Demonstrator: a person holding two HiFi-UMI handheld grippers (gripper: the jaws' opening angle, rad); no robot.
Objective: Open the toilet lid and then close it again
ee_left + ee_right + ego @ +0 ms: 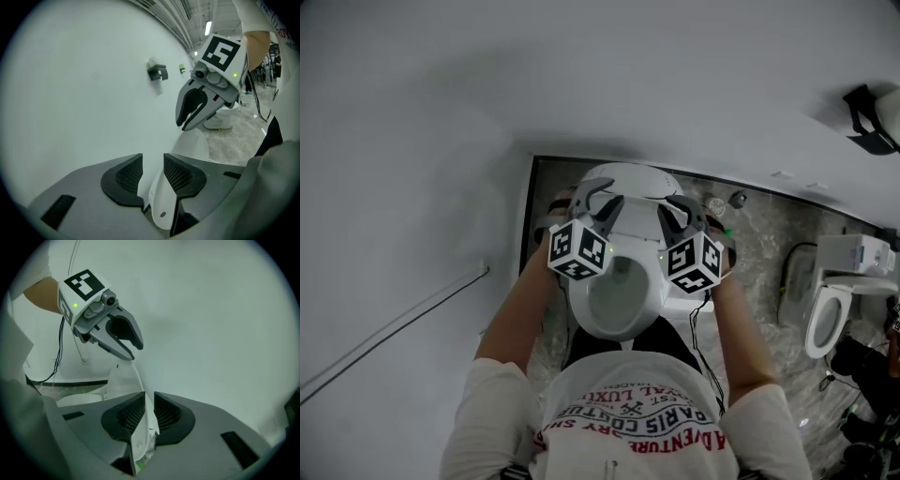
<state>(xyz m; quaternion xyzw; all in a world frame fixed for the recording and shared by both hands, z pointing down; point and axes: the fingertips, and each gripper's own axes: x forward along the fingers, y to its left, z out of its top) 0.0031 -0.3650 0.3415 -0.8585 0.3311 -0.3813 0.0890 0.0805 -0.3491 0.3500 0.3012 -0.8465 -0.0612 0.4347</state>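
A: What do the fingers have?
B: The right gripper (149, 396) has both pads pressed on the thin white edge of the toilet lid (125, 380), which rises from between them. The left gripper (153, 159) has its pads apart. The lid's other edge stands in that gap, against one pad and clear of the other.
A: And the lid itself?
B: Raised, standing up beyond both sets of fingertips, close to the white wall (70, 93). Back from the fingers, toward the person, the toilet bowl (614, 330) lies uncovered.
A: Anything to read?
B: Each marker cube (578, 250) behind the jaws carries only black-and-white square patterns, no letters. A small green light glows on each gripper. Farther back, the person's shirt (628, 394) bears red print, seen upside down. "PARIS" and "ADVENTUR" come through; the rest I cannot make out.
A: Farther out?
B: A second toilet (830, 319), well off to the right gripper's side, on the stone-patterned floor (759, 244).
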